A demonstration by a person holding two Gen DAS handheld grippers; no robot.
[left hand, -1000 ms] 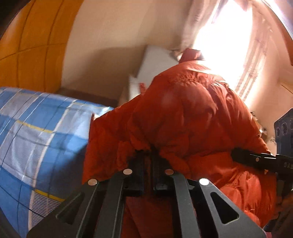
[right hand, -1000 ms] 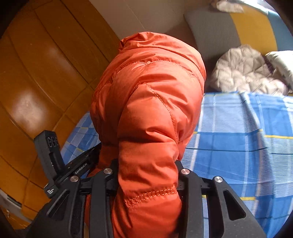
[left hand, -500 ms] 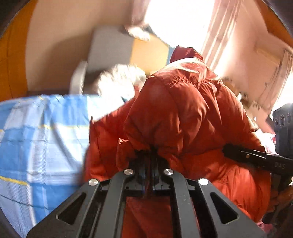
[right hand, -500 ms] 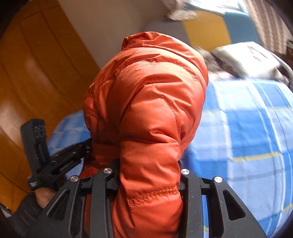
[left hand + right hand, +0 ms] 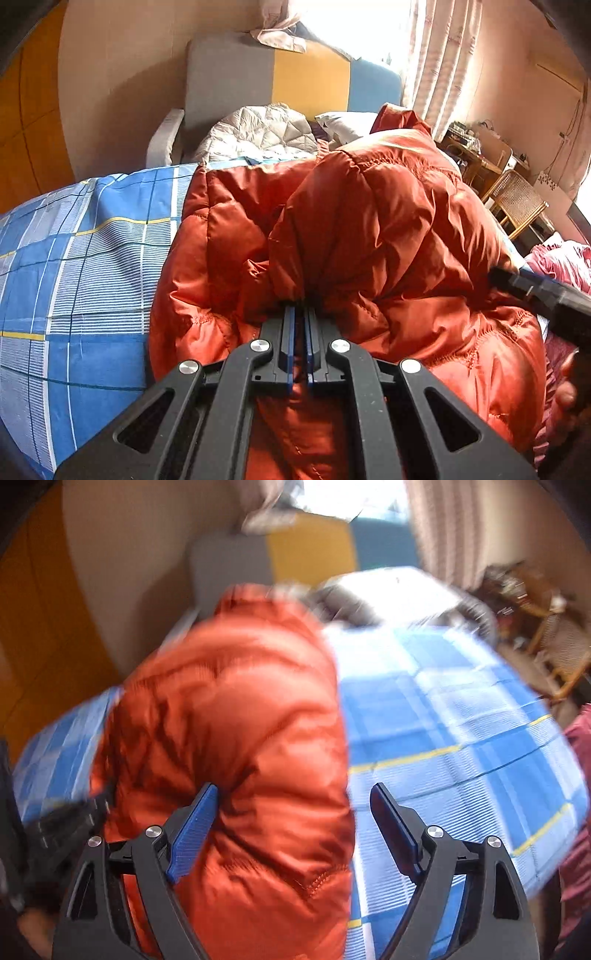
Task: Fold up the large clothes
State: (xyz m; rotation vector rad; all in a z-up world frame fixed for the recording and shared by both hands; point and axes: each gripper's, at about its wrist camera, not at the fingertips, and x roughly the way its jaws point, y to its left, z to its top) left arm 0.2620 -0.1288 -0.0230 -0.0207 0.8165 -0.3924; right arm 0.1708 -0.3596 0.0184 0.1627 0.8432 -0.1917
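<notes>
Jacket (image 5: 369, 229) heaped on bed (image 5: 85, 258), near side. Quilted bundle (image 5: 258, 133) and pillow (image 5: 347, 123) at far end, before headboard (image 5: 258, 74). Chair (image 5: 517, 203) off far right.

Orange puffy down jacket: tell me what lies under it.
The orange puffy down jacket lies on a blue checked bedsheet, which shows bare on both sides of it. Whatever is directly beneath the jacket's bulk is covered and cannot be seen.
</notes>
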